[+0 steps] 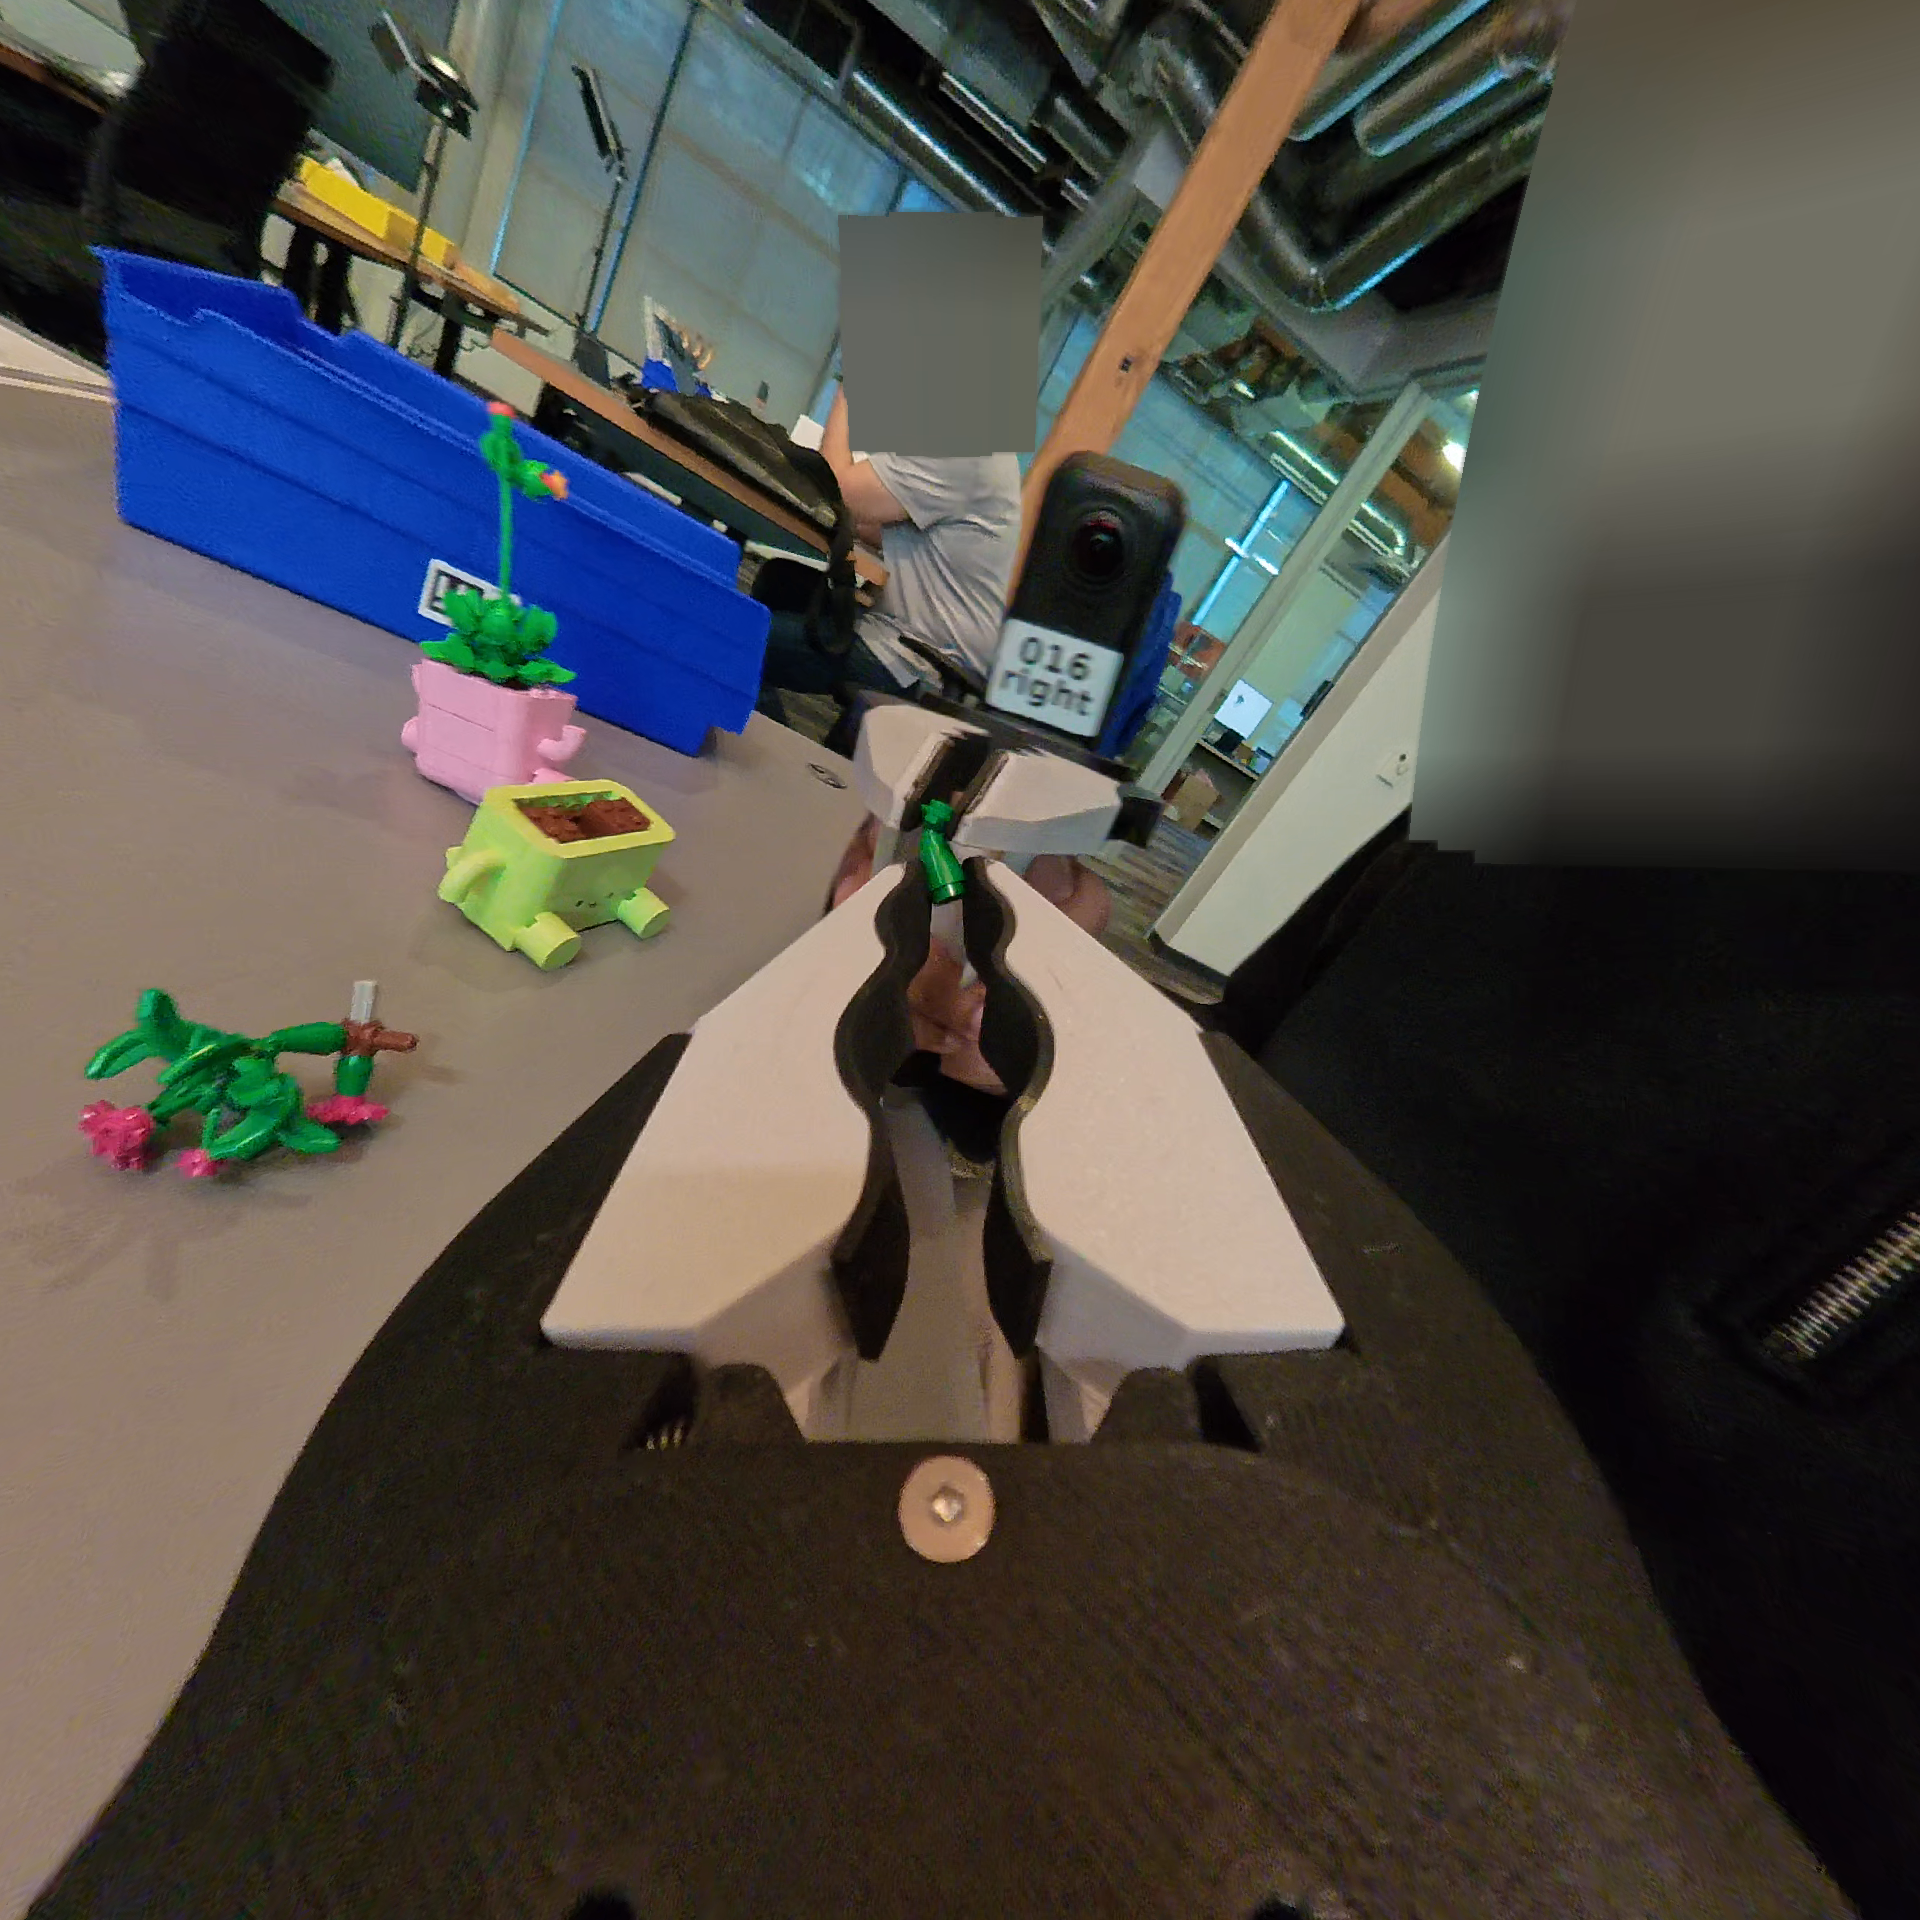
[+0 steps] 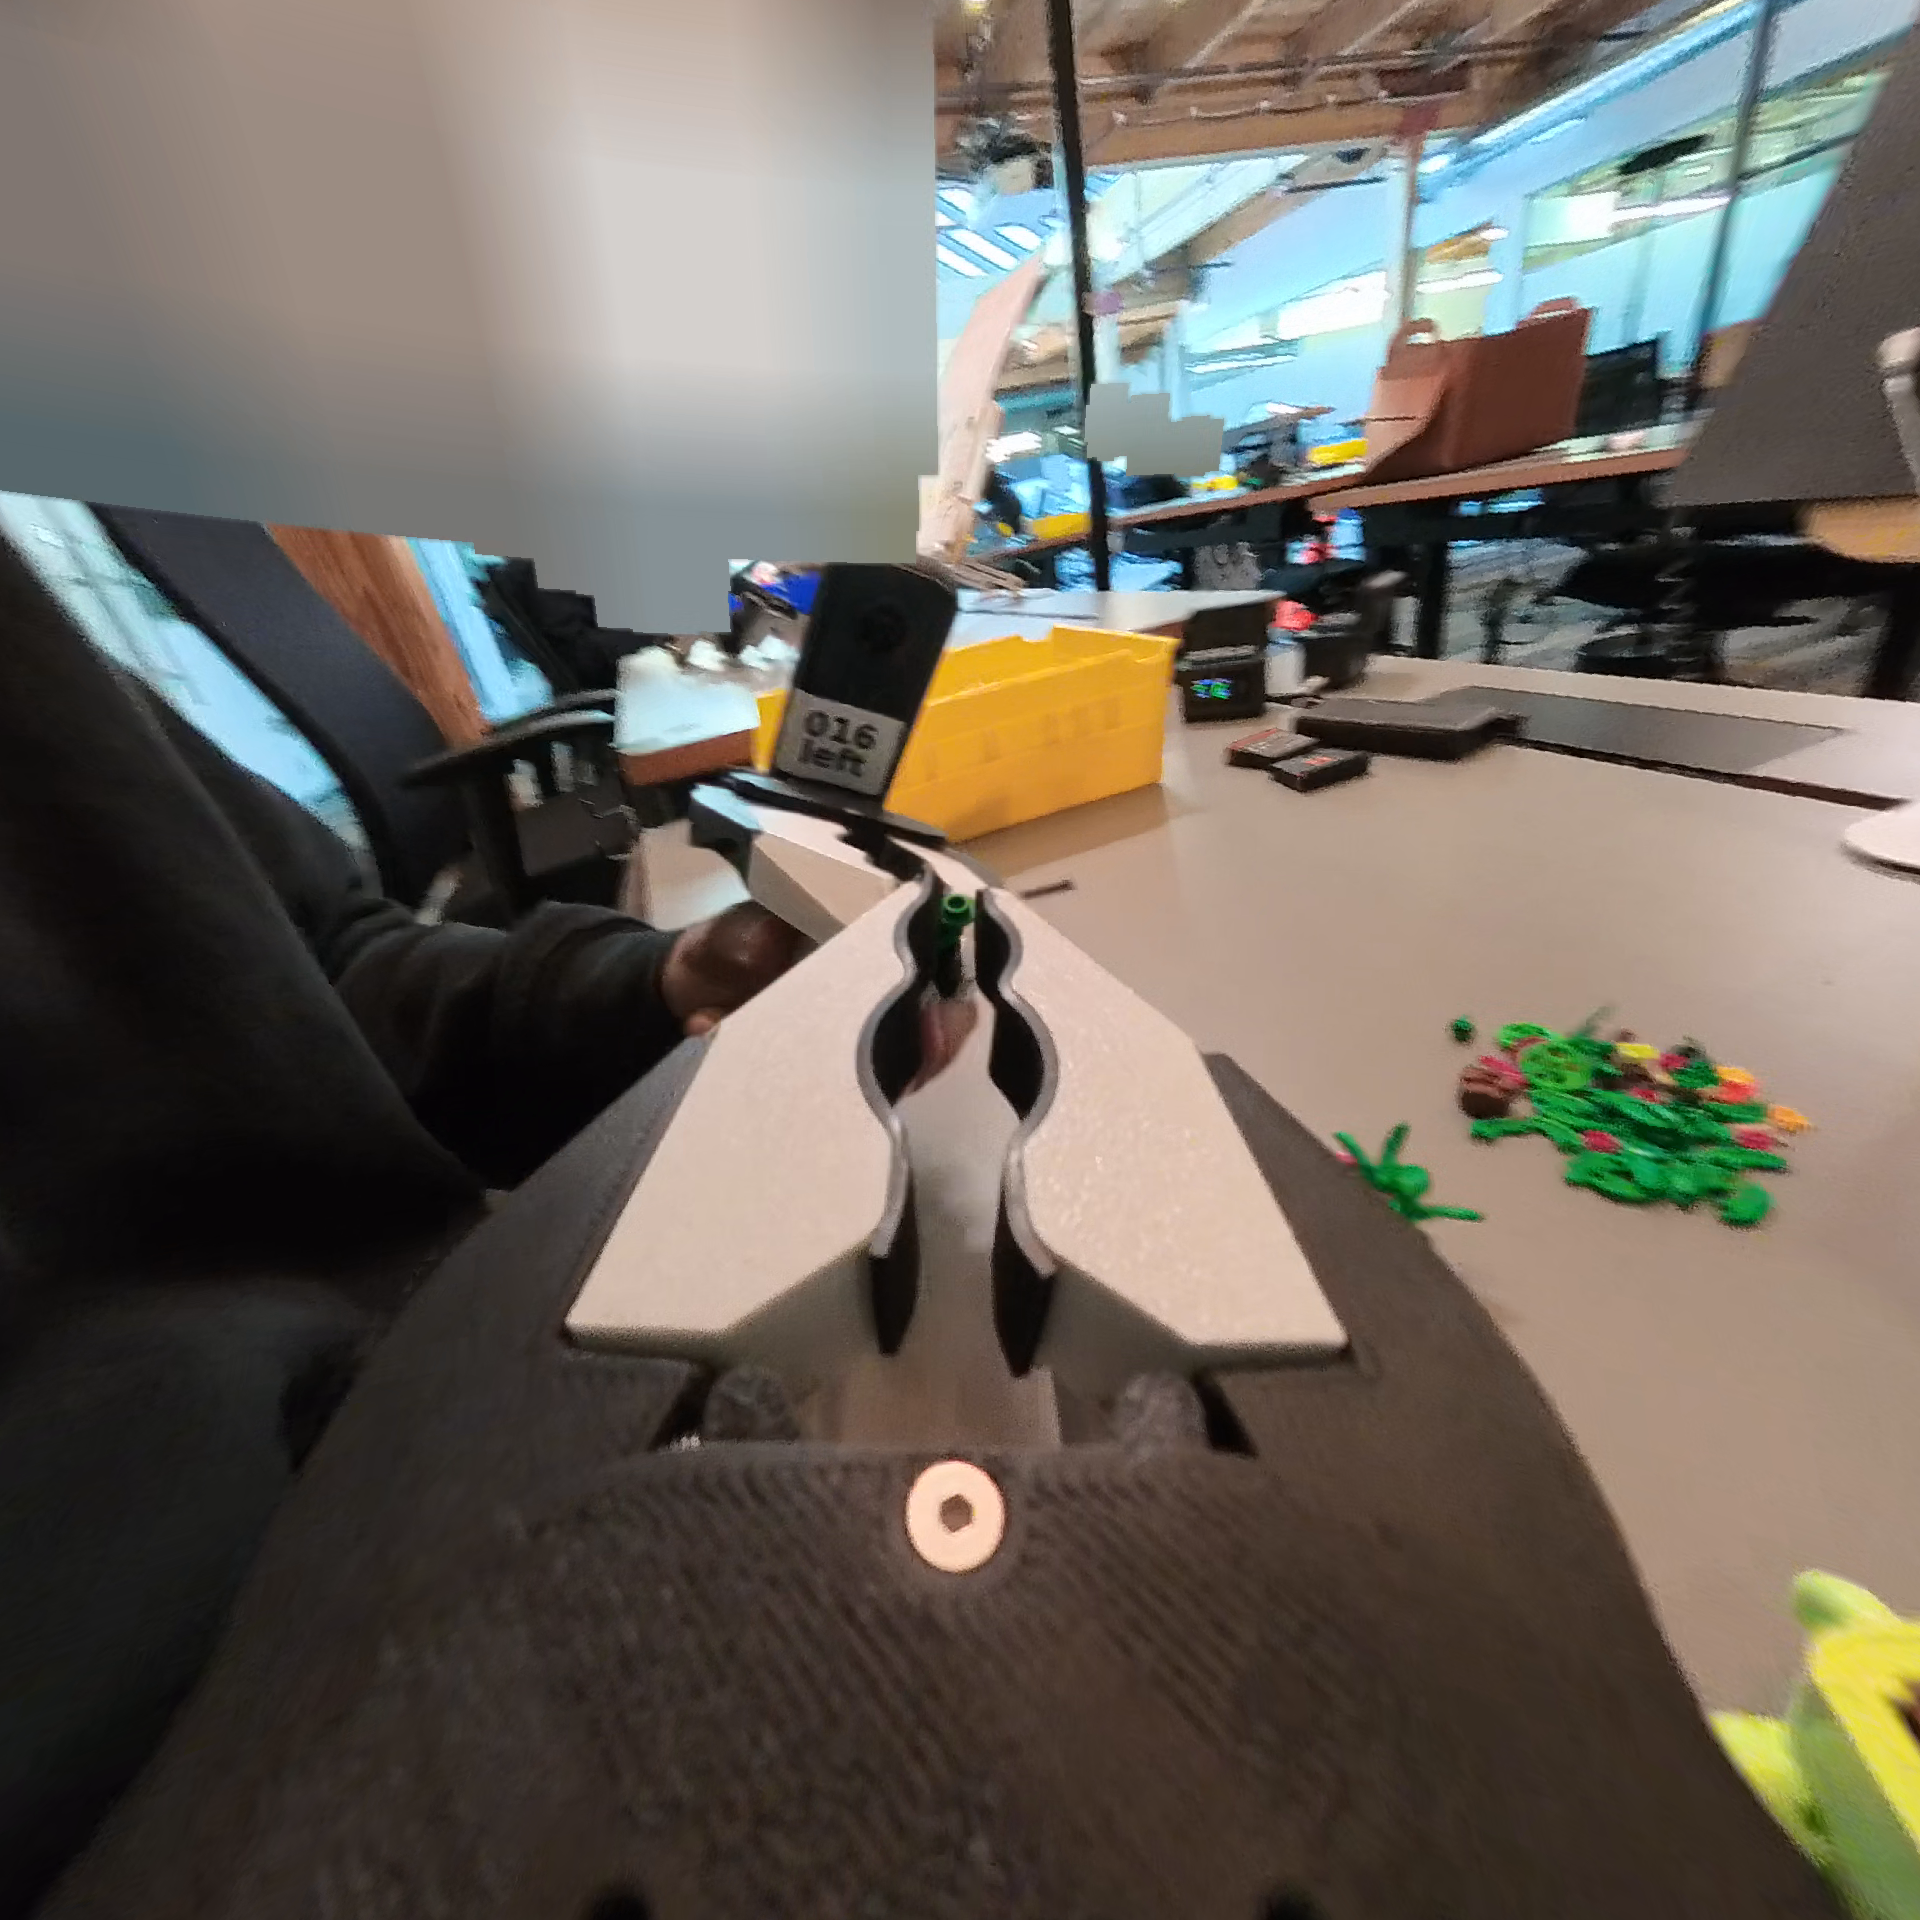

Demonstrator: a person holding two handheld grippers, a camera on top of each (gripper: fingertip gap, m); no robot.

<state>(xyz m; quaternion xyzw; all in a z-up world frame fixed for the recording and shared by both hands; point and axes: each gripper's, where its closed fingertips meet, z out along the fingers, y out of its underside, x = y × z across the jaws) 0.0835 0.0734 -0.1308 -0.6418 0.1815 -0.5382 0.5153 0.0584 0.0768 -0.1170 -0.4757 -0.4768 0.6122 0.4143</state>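
Observation:
My left gripper and my right gripper meet tip to tip in the air beyond the table's edge. A small green toy-brick stem piece spans the two sets of tips, and both grippers are shut on it. In the right wrist view, the same green piece sits between the tips of my right gripper. The left gripper lies just behind it, held by a hand in a dark sleeve.
On the grey table stand a pink brick pot with a tall plant, a lime-green pot with brown soil, a loose flowering sprig and a blue bin. A pile of green pieces and a yellow bin lie to the right. Only a small space, under 4 cm, lies between the two pairs of fingers.

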